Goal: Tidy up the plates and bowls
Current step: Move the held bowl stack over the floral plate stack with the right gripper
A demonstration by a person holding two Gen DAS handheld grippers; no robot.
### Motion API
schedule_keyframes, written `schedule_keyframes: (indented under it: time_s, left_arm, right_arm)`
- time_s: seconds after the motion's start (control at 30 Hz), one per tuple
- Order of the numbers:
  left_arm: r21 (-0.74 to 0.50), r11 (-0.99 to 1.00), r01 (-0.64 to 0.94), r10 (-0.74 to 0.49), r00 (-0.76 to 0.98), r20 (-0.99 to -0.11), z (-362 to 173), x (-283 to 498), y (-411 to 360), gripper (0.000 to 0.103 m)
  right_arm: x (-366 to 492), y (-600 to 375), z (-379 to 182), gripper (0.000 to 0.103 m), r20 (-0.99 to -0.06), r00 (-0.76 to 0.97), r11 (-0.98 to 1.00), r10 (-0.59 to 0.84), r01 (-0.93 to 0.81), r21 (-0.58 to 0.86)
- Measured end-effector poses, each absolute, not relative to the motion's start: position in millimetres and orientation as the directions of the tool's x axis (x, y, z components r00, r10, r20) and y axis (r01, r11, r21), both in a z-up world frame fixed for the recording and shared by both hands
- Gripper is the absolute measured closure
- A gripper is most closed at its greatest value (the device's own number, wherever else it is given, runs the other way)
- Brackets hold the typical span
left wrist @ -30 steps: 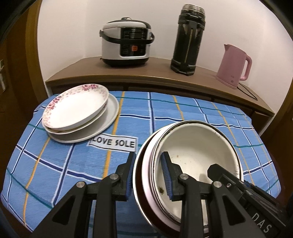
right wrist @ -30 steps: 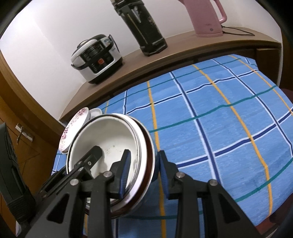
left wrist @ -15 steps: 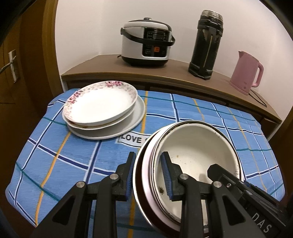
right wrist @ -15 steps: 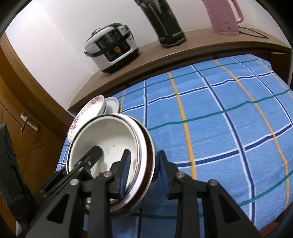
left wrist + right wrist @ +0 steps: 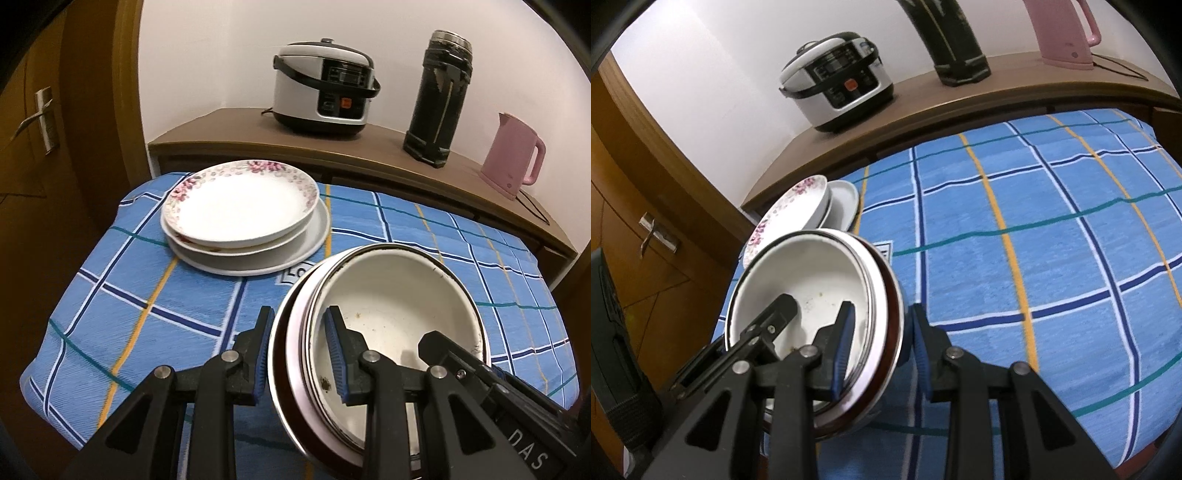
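Observation:
A stack of nested bowls (image 5: 399, 314), a white enamel one inside a pink-white one inside a dark brown one, hangs over the blue checked tablecloth (image 5: 110, 295). My left gripper (image 5: 299, 350) is shut on its left rim, one pad inside and one outside. My right gripper (image 5: 881, 343) is shut on the opposite rim of the bowl stack (image 5: 812, 273); one of its fingers (image 5: 461, 354) shows inside the bowl. A floral plate (image 5: 240, 206) tops a stack of plates at the table's far left, just beyond the bowls. In the right wrist view the floral plate (image 5: 798, 210) peeks out behind the bowls.
A wooden sideboard (image 5: 369, 147) behind the table carries a rice cooker (image 5: 325, 88), a black thermos (image 5: 439, 99) and a pink kettle (image 5: 513, 158). A wooden door with a metal handle (image 5: 40, 122) stands at the left. The cloth to the right (image 5: 1052, 258) is bare.
Both grippers have carried the bowl stack leftward over the table. The plate stack now sits nearer and more central, and the cloth's label is mostly hidden behind the bowls.

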State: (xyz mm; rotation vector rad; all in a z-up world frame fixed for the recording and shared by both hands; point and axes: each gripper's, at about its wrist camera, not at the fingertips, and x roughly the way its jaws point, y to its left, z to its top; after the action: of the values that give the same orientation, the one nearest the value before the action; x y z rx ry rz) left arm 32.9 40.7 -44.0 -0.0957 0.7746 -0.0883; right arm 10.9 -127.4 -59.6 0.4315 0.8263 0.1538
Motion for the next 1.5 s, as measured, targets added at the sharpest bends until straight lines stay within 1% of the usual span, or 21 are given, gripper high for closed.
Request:
schedule_keyframes:
  time_s: [0.87,1.27,1.5]
  left_arm:
    - [-0.129,0.987,-0.097,-0.018,0.729,-0.684,-38.0,26.5,121.1,0.072]
    - [-0.120,0.981,-0.150,0.029,0.733,-0.680,-34.1,29.4,145.9,0.072]
    - [-0.112,0.982,-0.155,0.042,0.745,-0.665,-25.7,35.2,148.2,0.072]
  right_arm:
    - [29.8,-47.0,-57.1,0.072,-0.675,0.633,0.904,0.380,-0.099,0.416]
    - [40.0,-19.3,-55.9,0.072,-0.665,0.614,0.890,0.424,-0.149,0.430]
    - [46.6,-12.0,-52.2,0.072,-0.658,0.612,0.883,0.440,-0.163,0.440]
